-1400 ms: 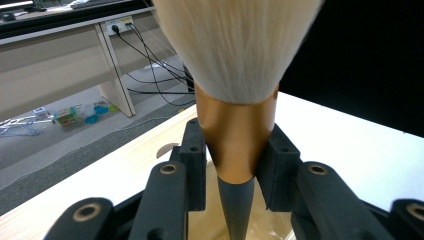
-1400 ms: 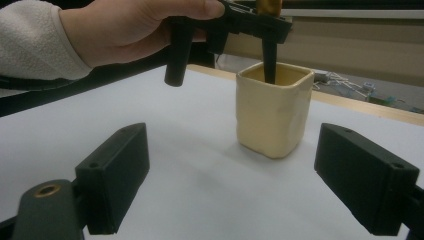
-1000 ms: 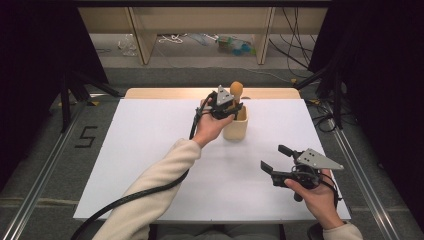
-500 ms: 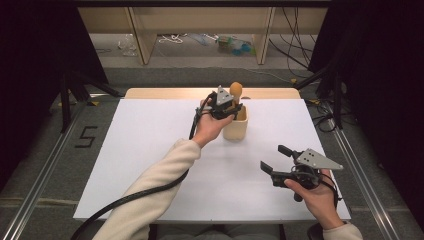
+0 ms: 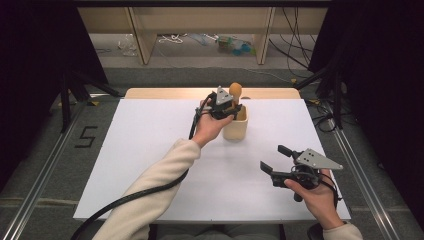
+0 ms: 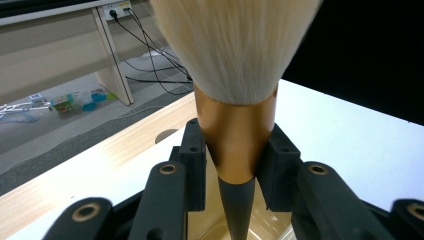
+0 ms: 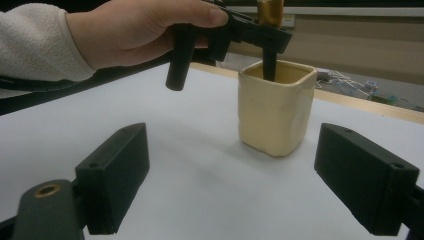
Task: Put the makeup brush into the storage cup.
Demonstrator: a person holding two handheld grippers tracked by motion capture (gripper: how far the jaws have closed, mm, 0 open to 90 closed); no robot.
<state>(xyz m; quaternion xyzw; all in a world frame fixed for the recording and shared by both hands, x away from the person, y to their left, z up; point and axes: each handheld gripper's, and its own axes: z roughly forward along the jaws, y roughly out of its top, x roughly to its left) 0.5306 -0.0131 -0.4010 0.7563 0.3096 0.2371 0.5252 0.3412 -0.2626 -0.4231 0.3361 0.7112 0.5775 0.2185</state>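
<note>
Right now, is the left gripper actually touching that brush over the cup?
Touching. In the left gripper view, the left gripper's two black pads press against both sides of the brush's copper collar, above the cream cup.

Numeral "5" (image 5: pixel 86 136): one black digit marked on the grey floor, left of the bench (image 5: pixel 150 150).

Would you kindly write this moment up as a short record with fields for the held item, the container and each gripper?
held item: makeup brush, bristles up, dark handle tip down inside the cup
container: cream square cup, upright on the white table
left gripper: shut on the brush's copper ferrule, above the cup
right gripper: open, holding nothing, near the table's front right
</note>
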